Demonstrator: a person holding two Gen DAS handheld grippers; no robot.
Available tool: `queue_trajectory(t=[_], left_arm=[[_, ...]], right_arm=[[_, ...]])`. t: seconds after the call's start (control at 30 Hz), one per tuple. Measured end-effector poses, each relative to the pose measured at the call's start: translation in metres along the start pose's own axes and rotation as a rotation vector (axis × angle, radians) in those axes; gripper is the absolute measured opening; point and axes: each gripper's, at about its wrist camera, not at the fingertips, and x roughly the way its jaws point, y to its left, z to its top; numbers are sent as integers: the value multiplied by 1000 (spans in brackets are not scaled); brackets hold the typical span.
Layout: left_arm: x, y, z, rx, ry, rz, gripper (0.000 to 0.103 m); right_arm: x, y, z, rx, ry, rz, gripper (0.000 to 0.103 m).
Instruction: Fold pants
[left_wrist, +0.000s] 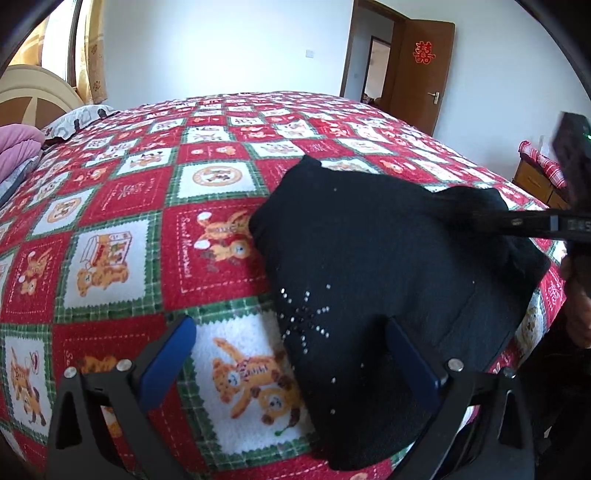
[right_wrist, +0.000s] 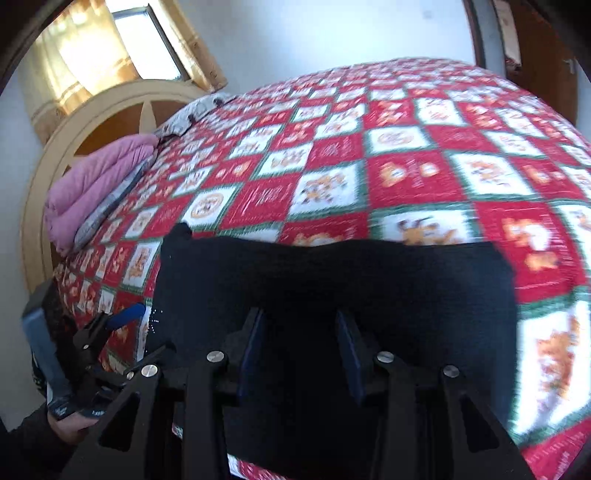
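We hold the left gripper (left_wrist: 291, 354) wide open and empty at the black pants' (left_wrist: 369, 258) near-left edge, while our right gripper (right_wrist: 301, 347), part open over the cloth's middle, grips nothing we can see.

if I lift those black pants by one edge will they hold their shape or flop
The black pants will probably flop: soft knit cloth, already draped in rounded folds on the bedspread. The folded layers may slide apart. They look light, and the rhinestones add little stiffness.

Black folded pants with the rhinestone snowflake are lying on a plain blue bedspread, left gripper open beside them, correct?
Not quite. The bedspread is a red, white and green checked one with bear prints, not plain blue, as the left wrist view shows. The black folded pants do lie on it, with the left gripper open.
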Motion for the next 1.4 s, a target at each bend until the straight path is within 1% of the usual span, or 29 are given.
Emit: queue_trajectory(t=[0.1,0.17,0.23,0.3,0.37,0.43,0.5,0.63,0.77,0.87,0.97,1.03,1.13,1.2,1.27,1.3,1.33,1.4], left_arm=[[3,-3,2,5,3,2,103],[5,-4,5,2,6,4,103],[7,-5,7,-6,11,2,103],[8,-7,9,-10,15,-1,103],[9,-9,11,-14,17,-7,103],[11,-11,12,-14,15,-11,103],[13,-11,12,-19,7,-15,103],[12,-11,8,-26,-23,-14,103],[12,-11,8,-25,-31,-20,103],[12,-12,8,-25,-35,-11,103],[12,-12,7,-27,-43,-9,103],[12,-12,6,-27,-50,-13,103],[12,-12,6,-36,-56,-10,103],[12,-14,7,-46,-54,2,103],[11,-15,7,-54,-51,7,103],[11,-14,7,-51,-51,1,103],[10,-12,7,-51,-54,-17,103],[7,-7,5,-69,-59,-50,103]], right_arm=[[-26,-17,-3,33,-43,-34,47],[-42,-32,-6,69,-67,-72,47],[-55,-52,-11,114,-87,-141,47],[-60,-69,-16,152,-86,-181,48],[-58,-86,-22,197,-73,-196,48],[-55,-105,-28,259,-68,-157,52],[-52,-116,-32,304,-77,-109,54],[-49,-116,-34,284,-104,-82,54],[-44,-108,-35,252,-101,-64,54],[-39,-103,-37,223,-86,-62,53],[-34,-97,-40,187,-80,-78,54],[-36,-101,-40,204,-81,-59,54],[-36,-113,-43,276,-89,-7,53],[-35,-112,-43,277,-88,-4,53],[-34,-104,-43,245,-86,3,51],[-34,-97,-43,221,-84,-13,44],[-33,-94,-43,206,-83,-27,42],[-34,-93,-41,204,-84,-19,34]])
